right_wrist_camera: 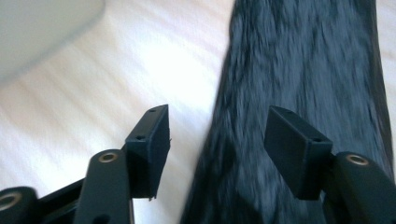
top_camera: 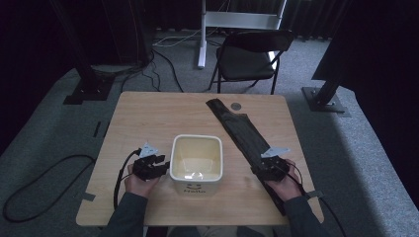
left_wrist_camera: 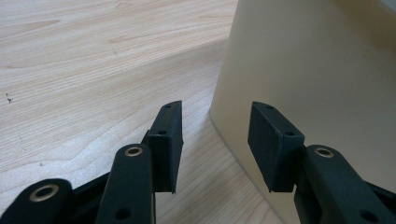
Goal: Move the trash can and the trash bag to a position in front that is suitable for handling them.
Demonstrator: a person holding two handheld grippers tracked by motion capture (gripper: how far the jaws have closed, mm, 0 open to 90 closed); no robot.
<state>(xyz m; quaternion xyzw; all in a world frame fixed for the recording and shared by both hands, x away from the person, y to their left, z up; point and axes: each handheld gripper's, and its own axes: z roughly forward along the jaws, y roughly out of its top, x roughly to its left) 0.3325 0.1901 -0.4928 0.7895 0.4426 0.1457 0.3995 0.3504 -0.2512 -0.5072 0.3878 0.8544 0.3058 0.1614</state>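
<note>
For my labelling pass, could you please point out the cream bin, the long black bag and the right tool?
cream bin [top_camera: 196,139]: high view, far rim.
long black bag [top_camera: 236,127]: high view, middle of its upper stretch.
right tool [right_wrist_camera: 217,135]: right gripper view, midway between its open fingertips, over the bag's edge.

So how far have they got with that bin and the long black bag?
Early days, it seems. The cream bin stands empty and unlined. The black bag lies flat on the table, not yet lifted. The left gripper waits open at the bin's wall; the right gripper hangs open over the bag. Grasping, opening and lining probably remain.
</note>
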